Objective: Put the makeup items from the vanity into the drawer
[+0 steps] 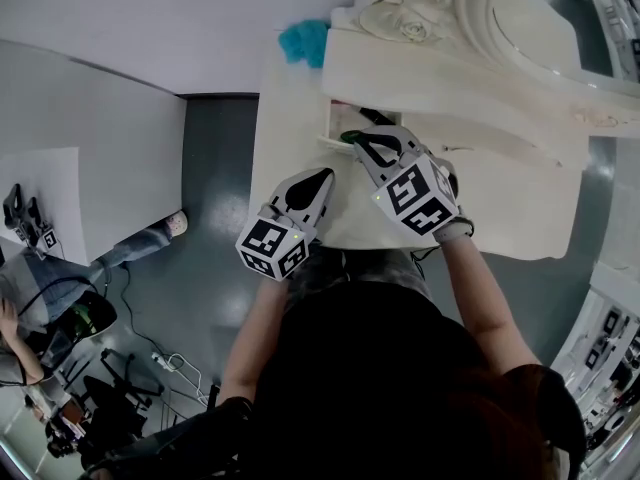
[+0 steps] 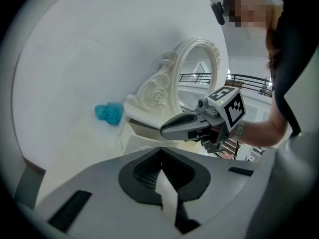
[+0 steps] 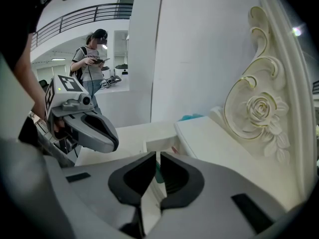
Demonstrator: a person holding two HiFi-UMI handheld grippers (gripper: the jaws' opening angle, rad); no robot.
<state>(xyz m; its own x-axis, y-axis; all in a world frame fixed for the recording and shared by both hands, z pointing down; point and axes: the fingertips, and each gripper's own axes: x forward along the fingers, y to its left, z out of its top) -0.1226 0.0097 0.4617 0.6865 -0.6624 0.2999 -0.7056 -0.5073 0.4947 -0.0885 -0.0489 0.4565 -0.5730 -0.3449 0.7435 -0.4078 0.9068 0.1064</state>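
Holding a teal-green makeup item (image 1: 350,135) just over the open drawer (image 1: 333,144), right gripper (image 1: 362,147) jaws look clamped on it; left gripper (image 1: 322,177), jaws together and empty, sits outside the drawer front.

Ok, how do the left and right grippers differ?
The left gripper hovers over the vanity top, jaws together; the right gripper reaches to the open drawer, jaws a slit apart with something green in the gap, gripped or not I can't tell. Both aim toward the mirror.
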